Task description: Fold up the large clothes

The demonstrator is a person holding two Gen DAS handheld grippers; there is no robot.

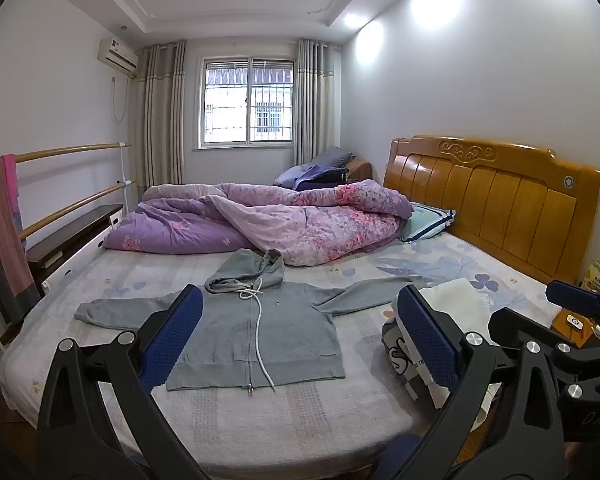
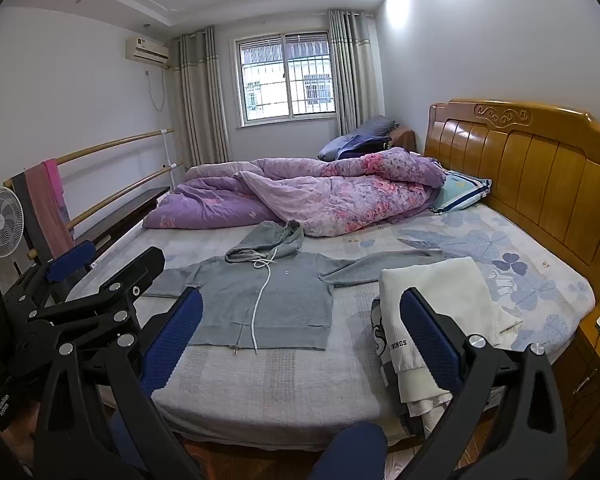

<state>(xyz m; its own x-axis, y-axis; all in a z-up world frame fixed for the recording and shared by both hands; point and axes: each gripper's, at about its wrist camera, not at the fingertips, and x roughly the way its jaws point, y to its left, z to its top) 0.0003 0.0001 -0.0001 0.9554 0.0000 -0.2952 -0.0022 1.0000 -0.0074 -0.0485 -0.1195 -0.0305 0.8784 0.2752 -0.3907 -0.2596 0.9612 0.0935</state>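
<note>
Step in hand: both grippers are hovering short of the near edge of the bed, so by my reading the first fold of the grey cotton zip-front hoodie (image 1: pixel 260 332) is not yet begun.
Left gripper (image 1: pixel 300 332): its black jaws with blue textured pads are standing wide apart with nothing between them, held off the cloth.
Right gripper (image 2: pixel 300 336): its jaws are gaping just as wide, likewise empty and touching nothing.
Doing it well: I judge each gripper should be pinching one sleeve near the cuff, taking only the sleeve layer, and carrying it flat across the chest before the hem is being brought up.
Watch for: the loose white drawcord (image 1: pixel 260 344) is trailing down past the hem and could be getting caught in a fold; tucking it in first looks wise.
Hoodie position: it is lying front-up, zipped, on the pale floral bedsheet (image 1: pixel 260 420), hem toward the grippers, hood (image 1: pixel 256 270) bunched at the far end beside the purple flowered quilt (image 1: pixel 300 224).
Hoodie look: the body is lying smooth; both sleeves are spreading out sideways, the right-hand one reaching toward the stack.
Neighbour: a stack of folded white and printed clothes (image 2: pixel 440 304) is sitting just beside the hoodie, apart from its body.
</note>
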